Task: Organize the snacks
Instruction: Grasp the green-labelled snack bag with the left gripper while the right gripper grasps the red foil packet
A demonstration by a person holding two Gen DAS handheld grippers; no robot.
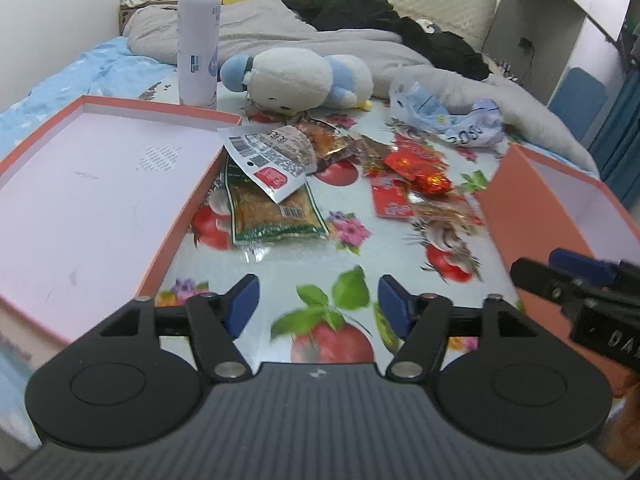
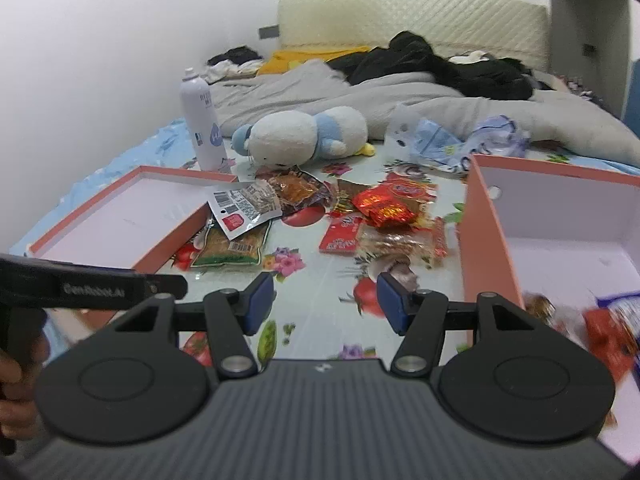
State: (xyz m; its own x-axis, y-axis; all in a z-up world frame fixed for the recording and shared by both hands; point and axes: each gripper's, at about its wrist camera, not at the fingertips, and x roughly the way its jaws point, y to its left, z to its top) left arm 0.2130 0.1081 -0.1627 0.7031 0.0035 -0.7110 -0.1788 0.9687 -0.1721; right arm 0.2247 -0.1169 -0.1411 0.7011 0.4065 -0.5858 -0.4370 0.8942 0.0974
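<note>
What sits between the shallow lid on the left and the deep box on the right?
Loose snack packets: a green packet near the lid, red wrappers toward the box, on flowered cloth. Right wrist view shows it best.

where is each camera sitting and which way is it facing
Left wrist: on the left hand-held gripper, angled down over the flowered tablecloth toward the bed; jaws open and empty; the shallow lid is at left, and the right hand-held gripper enters at right.
Right wrist: on the right hand-held gripper, facing the same way; jaws open and empty; the deep box is at right, and the left one plus a hand show at left.
Shared: snack packets, stuffed toy, white bottle.
</note>
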